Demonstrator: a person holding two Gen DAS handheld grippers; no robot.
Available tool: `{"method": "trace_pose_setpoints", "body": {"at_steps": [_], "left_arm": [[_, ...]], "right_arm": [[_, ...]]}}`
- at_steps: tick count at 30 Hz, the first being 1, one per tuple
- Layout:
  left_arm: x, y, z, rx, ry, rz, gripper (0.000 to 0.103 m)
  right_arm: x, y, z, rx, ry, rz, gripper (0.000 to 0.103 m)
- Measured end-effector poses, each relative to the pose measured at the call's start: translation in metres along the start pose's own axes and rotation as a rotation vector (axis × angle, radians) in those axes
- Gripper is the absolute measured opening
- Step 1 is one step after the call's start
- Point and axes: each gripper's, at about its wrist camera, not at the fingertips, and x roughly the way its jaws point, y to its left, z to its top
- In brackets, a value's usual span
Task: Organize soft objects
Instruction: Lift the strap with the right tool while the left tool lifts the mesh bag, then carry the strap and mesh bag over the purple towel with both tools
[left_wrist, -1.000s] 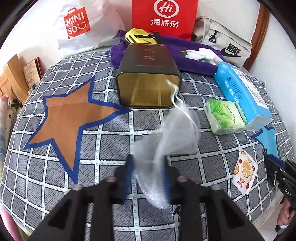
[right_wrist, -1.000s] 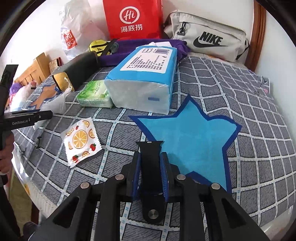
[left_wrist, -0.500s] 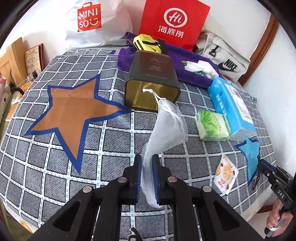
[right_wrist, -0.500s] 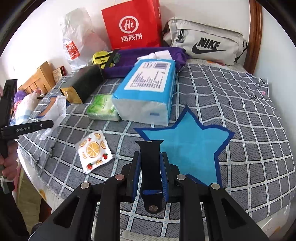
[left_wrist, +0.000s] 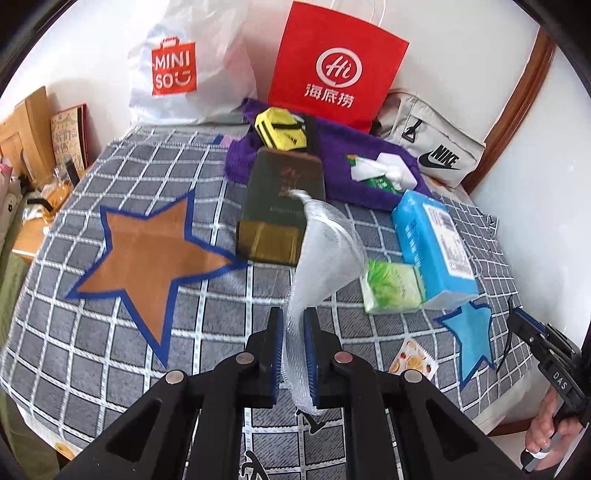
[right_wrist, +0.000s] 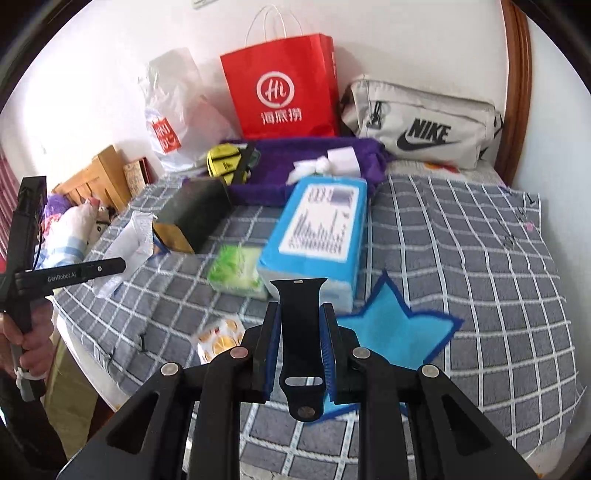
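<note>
A white mesh pouch (left_wrist: 325, 251) is pinched between the blue pads of the left hand-held gripper (left_wrist: 293, 354), low in the centre of the left wrist view; the jaws stand narrow on it and its loose upper end hangs in front of a dark rectangular tin (left_wrist: 282, 206) lying on its side. In the right wrist view a black watch strap (right_wrist: 301, 332) stands upright in the right hand-held gripper (right_wrist: 301, 347), clamped narrow between its pads at lower centre.

Both are held above a bed (right_wrist: 480, 258) covered in a grey checked blanket. Right of the pouch lie a green tissue pack (left_wrist: 391, 286) and, touching it, a blue tissue pack (left_wrist: 432, 243). Below them, a small sachet printed with oranges (left_wrist: 412, 360) lies beside a blue star (left_wrist: 472, 336). An orange star (left_wrist: 151, 254) fills the left of the frame. Along the upper edge stand a purple towel (left_wrist: 354, 173), a red paper bag (left_wrist: 334, 62), a white Miniso bag (left_wrist: 184, 62) and a grey Nike pouch (right_wrist: 421, 125).
</note>
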Motion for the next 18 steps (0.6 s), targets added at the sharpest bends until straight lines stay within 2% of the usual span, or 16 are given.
{"method": "trace_pose_setpoints", "body": {"at_steps": [18], "left_arm": [[0.005, -0.006, 0.068, -0.008, -0.031, -0.027, 0.011]], "right_arm": [[0.016, -0.005, 0.075, 0.018, -0.057, -0.003, 0.021]]}}
